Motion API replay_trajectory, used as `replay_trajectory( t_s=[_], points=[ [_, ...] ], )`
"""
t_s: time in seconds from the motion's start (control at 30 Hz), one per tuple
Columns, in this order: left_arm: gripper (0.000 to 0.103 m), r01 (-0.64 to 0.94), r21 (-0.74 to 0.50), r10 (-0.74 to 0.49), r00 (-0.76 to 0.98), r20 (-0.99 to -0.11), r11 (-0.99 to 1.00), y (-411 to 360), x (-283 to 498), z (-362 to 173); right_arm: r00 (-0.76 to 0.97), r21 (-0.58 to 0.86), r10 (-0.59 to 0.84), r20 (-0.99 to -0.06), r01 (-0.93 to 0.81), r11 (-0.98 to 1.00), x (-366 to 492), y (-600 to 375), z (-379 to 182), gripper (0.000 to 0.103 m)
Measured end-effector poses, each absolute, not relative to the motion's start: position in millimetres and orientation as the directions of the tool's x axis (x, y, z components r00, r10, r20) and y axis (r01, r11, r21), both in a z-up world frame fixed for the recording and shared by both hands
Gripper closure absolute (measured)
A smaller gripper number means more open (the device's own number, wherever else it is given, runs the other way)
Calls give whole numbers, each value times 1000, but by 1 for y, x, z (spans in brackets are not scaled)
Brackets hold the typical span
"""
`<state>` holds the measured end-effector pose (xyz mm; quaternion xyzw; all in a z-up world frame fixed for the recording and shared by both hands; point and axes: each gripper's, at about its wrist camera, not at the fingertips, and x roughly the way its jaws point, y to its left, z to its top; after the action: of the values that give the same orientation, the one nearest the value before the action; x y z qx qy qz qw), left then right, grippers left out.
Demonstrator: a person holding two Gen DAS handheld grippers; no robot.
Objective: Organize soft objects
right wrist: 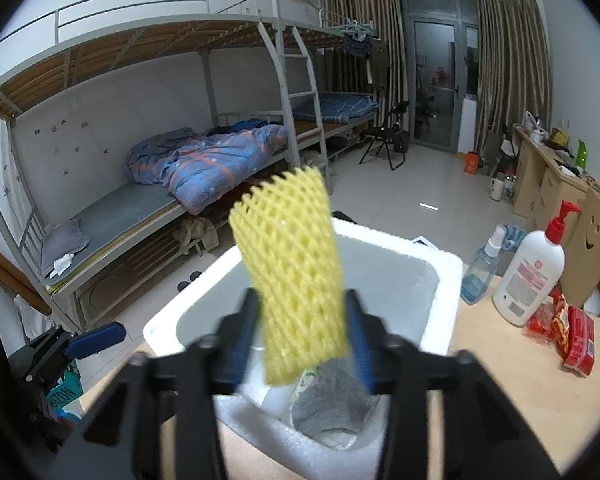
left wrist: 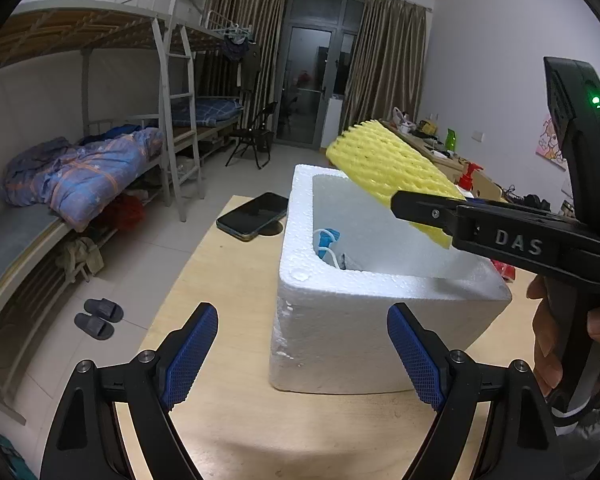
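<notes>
A white foam box (left wrist: 380, 292) stands on the wooden table (left wrist: 228, 412). My right gripper (right wrist: 300, 320) is shut on a yellow foam net sleeve (right wrist: 292, 264) and holds it over the open box (right wrist: 440, 280); the sleeve also shows in the left wrist view (left wrist: 388, 164). Inside the box lie a grey cloth (right wrist: 332, 396) and a blue and white item (left wrist: 326, 240). My left gripper (left wrist: 300, 352) is open and empty, just in front of the box's near wall.
A black phone (left wrist: 254, 214) lies on the table left of the box. A white lotion bottle (right wrist: 528, 272), a blue spray bottle (right wrist: 480, 272) and red packets (right wrist: 572, 332) stand right of the box. Bunk beds (left wrist: 80, 172) line the left wall.
</notes>
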<state>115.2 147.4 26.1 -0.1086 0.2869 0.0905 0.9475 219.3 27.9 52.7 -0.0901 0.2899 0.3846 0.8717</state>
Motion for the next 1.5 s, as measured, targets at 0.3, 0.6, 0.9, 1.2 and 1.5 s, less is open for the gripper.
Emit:
replay_trajectory(
  t_s=[0.3,0.6,0.9,1.2,1.5],
  points=[
    [16,-226,-148,105,817,-566,963,143,116,26,556,61,620,-554,-715,696,216,21,57,22],
    [16,-229,-150,107,818,-565,962,141,116,28,557,70,631,-540,-717,693,214,14,61,22],
    [16,-209,-148,92,823,-560,967,133,115,31,589,63,607,-534,-688,723,209,-4,64,22],
    [16,-144,-142,45,838,-544,979,107,113,39,664,77,546,-511,-597,799,199,-59,69,15],
    [16,-33,-144,-47,851,-523,989,57,114,48,753,79,439,-490,-463,883,183,-131,68,6]
  ],
)
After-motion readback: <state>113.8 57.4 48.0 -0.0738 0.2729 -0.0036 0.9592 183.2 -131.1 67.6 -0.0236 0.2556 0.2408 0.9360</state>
